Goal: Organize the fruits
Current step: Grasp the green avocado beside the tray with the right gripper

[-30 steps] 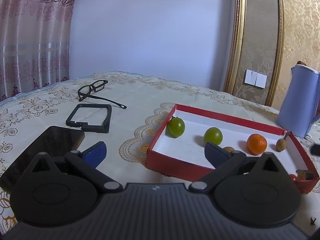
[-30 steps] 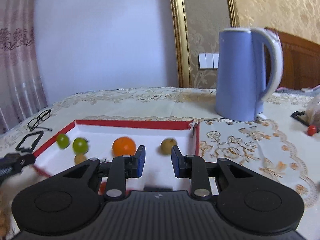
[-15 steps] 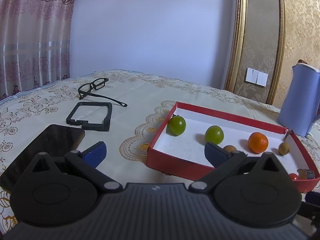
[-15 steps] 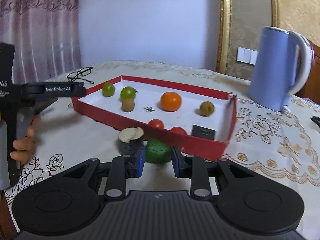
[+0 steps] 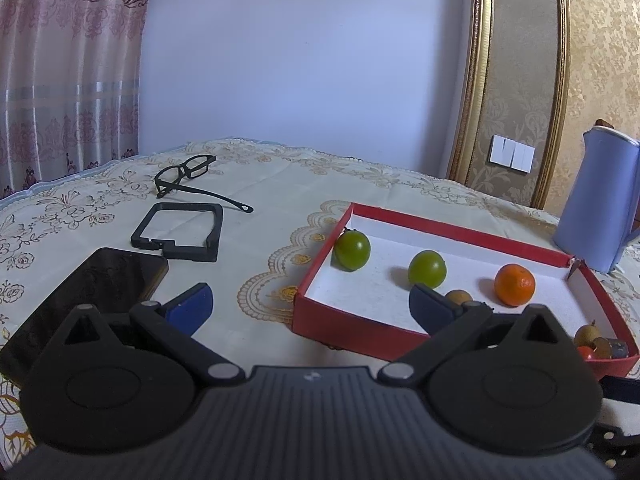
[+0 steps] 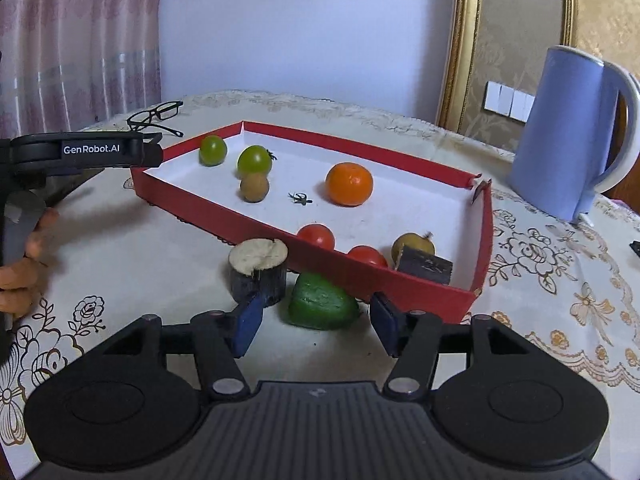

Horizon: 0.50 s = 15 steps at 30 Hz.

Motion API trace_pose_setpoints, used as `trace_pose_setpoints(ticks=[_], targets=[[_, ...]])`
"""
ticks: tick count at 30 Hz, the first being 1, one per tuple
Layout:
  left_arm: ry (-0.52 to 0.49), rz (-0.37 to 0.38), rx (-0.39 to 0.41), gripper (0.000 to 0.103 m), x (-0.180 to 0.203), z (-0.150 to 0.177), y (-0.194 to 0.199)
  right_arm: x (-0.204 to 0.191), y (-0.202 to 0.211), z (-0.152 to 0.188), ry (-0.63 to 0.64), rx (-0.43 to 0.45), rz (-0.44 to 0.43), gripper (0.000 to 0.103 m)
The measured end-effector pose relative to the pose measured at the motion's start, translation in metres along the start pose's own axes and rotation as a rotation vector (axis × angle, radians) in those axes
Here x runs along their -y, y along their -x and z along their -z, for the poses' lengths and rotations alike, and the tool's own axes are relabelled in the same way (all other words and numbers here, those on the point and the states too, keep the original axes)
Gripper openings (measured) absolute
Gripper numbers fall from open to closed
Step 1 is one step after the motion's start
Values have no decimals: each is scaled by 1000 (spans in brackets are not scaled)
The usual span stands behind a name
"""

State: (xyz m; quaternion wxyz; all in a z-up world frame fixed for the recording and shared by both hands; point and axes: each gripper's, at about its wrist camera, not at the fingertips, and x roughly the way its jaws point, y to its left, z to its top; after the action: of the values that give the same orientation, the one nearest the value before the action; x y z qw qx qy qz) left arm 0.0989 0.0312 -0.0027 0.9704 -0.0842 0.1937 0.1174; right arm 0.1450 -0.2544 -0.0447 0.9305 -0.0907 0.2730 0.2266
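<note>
- Red cardboard tray (image 6: 420, 285) with a white floor sits on my lace-covered surface (image 6: 560, 280); most of the fruit lies inside it.
- Inside I see two green fruits (image 6: 213, 150) toward 11 o'clock, a small brown one (image 6: 254, 187) beside them, an orange (image 6: 349, 183) near the middle, and two red tomatoes (image 6: 316, 236) against the near wall.
- My right fingers (image 6: 316, 322) stand apart, one pad on each side of a green piece (image 6: 322, 302) that lies on the surface just outside the tray's near wall; they are not touching it.
- At 11 o'clock of that green piece stands a dark stub with a pale cut top (image 6: 258, 272), touching or nearly touching the tray.
- My left fingers (image 5: 310, 306) are spread wide, holding nothing, over the surface at the tray's left corner.
- Off at 10 o'clock from my left hand lie black glasses (image 5: 188, 178), a black frame (image 5: 180, 232) and a dark phone (image 5: 92, 284).
- A blue kettle (image 6: 568, 132) stands at 2 o'clock, beyond the tray.
</note>
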Motion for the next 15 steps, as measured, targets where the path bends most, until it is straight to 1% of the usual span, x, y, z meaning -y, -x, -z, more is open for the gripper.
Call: trace_pose_setpoints(ticks=[1, 3, 4, 5, 6, 9, 11, 13, 15], targets=[[0, 0, 0, 103, 0, 0, 0, 1, -1, 0, -3, -1, -7, 58], [0, 0, 0, 103, 0, 0, 0, 4, -3, 0, -17, -9, -26, 53], [0, 0, 0, 103, 0, 0, 0, 5, -4, 0, -24, -13, -31, 50], [-1, -1, 0, 103, 0, 0, 0, 7, -4, 0, -30, -14, -26, 42], [-2, -1, 0, 103, 0, 0, 0, 8, -4, 0, -32, -10, -15, 38], [-6, 2, 3, 103, 1, 1, 0, 10, -1, 1, -45, -9, -16, 38], [-8, 12, 9, 103, 2, 1, 1, 8, 3, 3, -40, 1, -1, 38], [-17, 35, 12, 103, 3, 0, 2, 6, 11, 5, -38, 21, 16, 38], [-28, 81, 10, 103, 4, 1, 6, 6, 24, 8, -43, 54, 31, 38]])
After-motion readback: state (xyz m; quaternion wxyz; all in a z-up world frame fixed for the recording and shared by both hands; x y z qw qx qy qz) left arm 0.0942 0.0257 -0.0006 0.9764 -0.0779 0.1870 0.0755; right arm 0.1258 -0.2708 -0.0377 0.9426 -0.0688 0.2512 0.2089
